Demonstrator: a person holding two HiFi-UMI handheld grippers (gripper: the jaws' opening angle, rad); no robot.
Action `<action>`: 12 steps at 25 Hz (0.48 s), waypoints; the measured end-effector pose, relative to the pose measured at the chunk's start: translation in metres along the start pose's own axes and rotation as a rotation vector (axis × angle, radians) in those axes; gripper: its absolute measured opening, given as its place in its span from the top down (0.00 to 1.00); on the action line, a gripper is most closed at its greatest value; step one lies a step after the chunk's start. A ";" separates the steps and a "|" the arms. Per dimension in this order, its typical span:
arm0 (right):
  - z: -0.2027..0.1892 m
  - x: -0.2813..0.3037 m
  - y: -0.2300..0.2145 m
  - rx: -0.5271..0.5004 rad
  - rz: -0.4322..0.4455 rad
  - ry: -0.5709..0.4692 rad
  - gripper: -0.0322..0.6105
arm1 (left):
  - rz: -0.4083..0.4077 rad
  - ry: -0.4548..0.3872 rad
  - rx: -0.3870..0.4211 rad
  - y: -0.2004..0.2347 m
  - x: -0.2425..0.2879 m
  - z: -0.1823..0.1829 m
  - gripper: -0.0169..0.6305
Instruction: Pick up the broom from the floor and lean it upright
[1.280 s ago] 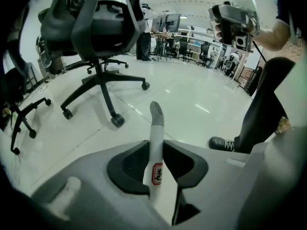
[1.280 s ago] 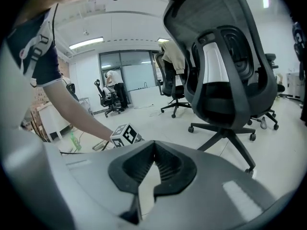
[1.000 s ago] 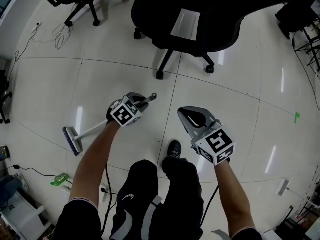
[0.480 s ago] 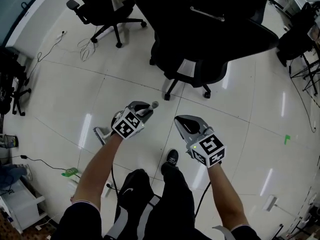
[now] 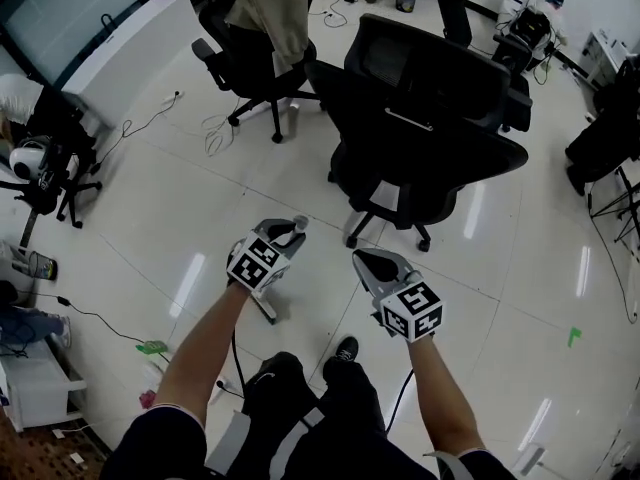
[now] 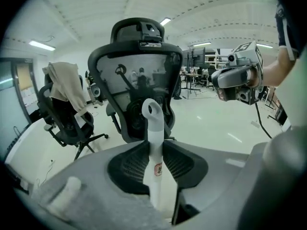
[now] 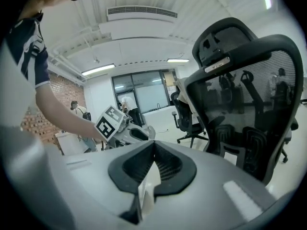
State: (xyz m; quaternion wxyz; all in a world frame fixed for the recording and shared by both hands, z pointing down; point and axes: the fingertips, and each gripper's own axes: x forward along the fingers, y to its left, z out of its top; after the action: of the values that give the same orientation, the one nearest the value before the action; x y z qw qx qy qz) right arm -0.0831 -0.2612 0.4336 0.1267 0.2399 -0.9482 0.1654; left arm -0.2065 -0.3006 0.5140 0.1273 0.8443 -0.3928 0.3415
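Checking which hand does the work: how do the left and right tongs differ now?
The left tongs clamp the broom handle; the right tongs hold nothing. The left tongs are parted by the handle; the right tongs' tips meet. Both face the black office chair.

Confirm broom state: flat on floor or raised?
Raised. Left claw shut on broom handle, which stands steeply; whether its head touches the floor, cannot tell.

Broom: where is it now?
In the head view, left of centre: the broom is clamped near its handle's looped end in the left gripper, facing the black office chair.
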 end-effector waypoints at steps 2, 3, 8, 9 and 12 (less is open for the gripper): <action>0.015 -0.002 -0.002 -0.001 0.006 -0.019 0.94 | 0.041 0.003 -0.013 0.006 -0.012 0.010 0.83; 0.021 -0.002 -0.003 -0.001 0.007 -0.031 0.94 | 0.060 0.004 -0.015 0.008 -0.017 0.015 0.83; 0.047 -0.003 -0.009 -0.025 0.006 -0.059 0.95 | 0.127 -0.020 -0.058 0.015 -0.034 0.035 0.83; 0.052 -0.002 -0.010 -0.028 0.004 -0.059 0.94 | 0.141 -0.029 -0.070 0.018 -0.037 0.039 0.83; 0.063 0.000 -0.013 -0.033 -0.014 -0.056 0.94 | 0.167 -0.066 -0.102 0.028 -0.040 0.053 0.83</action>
State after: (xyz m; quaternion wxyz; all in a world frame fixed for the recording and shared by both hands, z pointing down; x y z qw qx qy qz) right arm -0.0863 -0.2956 0.3794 0.1052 0.2487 -0.9523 0.1423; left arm -0.2207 -0.3214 0.4465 0.1283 0.8117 -0.4830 0.3023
